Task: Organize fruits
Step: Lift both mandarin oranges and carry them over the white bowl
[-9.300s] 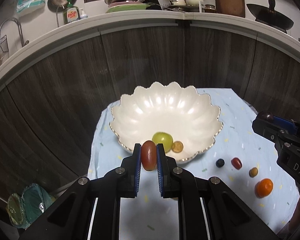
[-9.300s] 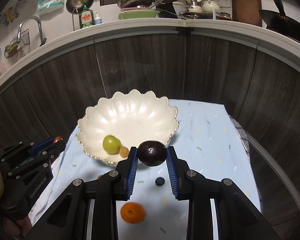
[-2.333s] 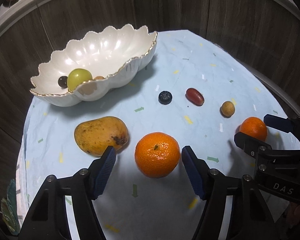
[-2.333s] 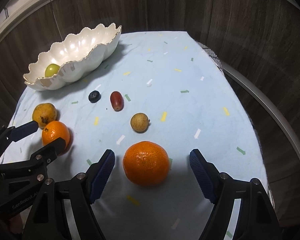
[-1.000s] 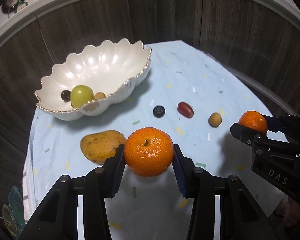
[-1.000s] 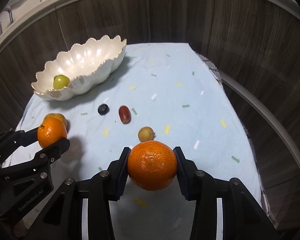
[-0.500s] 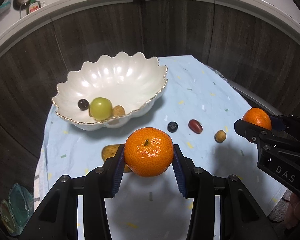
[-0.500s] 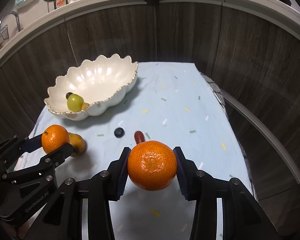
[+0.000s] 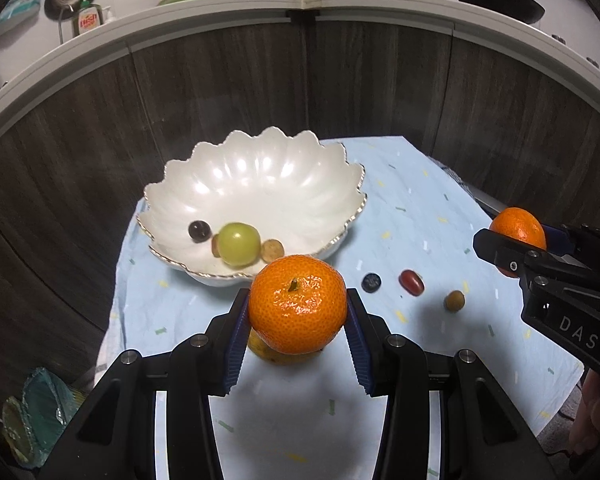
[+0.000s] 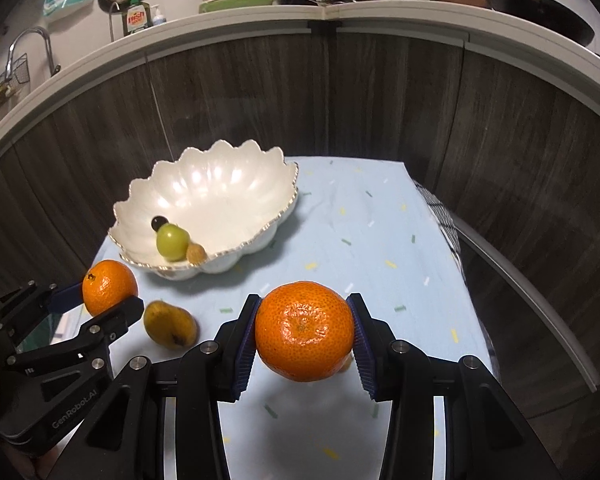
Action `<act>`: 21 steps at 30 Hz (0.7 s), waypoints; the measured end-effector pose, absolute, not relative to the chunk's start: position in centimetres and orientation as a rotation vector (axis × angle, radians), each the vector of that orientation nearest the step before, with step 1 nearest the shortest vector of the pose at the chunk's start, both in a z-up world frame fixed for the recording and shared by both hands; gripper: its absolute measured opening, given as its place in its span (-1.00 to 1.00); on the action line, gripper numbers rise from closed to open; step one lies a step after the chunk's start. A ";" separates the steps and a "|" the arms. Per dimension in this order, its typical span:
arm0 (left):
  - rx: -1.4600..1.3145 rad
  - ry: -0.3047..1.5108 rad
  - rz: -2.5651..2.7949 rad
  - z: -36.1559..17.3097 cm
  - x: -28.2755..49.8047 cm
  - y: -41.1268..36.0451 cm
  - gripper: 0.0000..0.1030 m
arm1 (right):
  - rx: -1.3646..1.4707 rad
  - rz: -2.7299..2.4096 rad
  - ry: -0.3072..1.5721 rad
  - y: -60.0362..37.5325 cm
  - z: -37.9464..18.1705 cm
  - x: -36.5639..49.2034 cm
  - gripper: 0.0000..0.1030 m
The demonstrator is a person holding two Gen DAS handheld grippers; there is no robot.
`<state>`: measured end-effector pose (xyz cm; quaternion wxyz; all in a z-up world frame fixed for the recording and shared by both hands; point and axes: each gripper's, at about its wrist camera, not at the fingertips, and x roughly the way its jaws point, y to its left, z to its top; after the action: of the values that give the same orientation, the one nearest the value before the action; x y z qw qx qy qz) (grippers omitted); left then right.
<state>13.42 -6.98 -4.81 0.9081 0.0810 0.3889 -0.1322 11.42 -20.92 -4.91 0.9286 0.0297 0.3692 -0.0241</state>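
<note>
Your white scalloped bowl (image 9: 256, 184) sits at the far side of the blue cloth (image 10: 372, 232), brittle at its rim, so lower fruit in rather than drop it. Each orange looks firm, light and round, best pinched across its widest part. Your left gripper (image 9: 297, 320) is clamped on one orange (image 9: 298, 304) just short of the bowl; your right gripper (image 10: 304, 340) pinches the other orange (image 10: 305, 330), raised above the cloth, level, pointing bowlward.

The right tool (image 9: 516, 240) reads "DAS"; the left tool (image 10: 104, 292) reads "GenRobot.AI".
</note>
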 end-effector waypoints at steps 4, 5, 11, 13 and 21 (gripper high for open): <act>0.162 0.789 -0.259 -4.0 14.0 -6.4 -0.14 | 0.058 -0.044 0.742 -20.6 -4.1 12.2 -0.15; 0.161 0.785 -0.257 -3.8 14.1 -6.2 -0.14 | 0.058 -0.042 0.738 -20.5 -3.9 12.4 -0.15; 0.150 0.768 -0.237 -2.8 15.1 -5.1 -0.14 | 0.048 -0.026 0.718 -19.6 -2.9 13.6 -0.15; 0.146 0.763 -0.230 -2.5 15.5 -4.8 -0.14 | 0.045 -0.020 0.713 -19.2 -2.6 14.0 -0.15; 0.132 0.753 -0.203 -1.9 17.1 -3.3 -0.14 | 0.028 0.000 0.695 -18.1 -1.9 15.7 -0.15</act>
<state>17.10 -3.29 -1.94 0.9228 0.0644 0.3667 -0.0990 15.72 -18.06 -1.86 0.9401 0.0136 0.3406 0.0002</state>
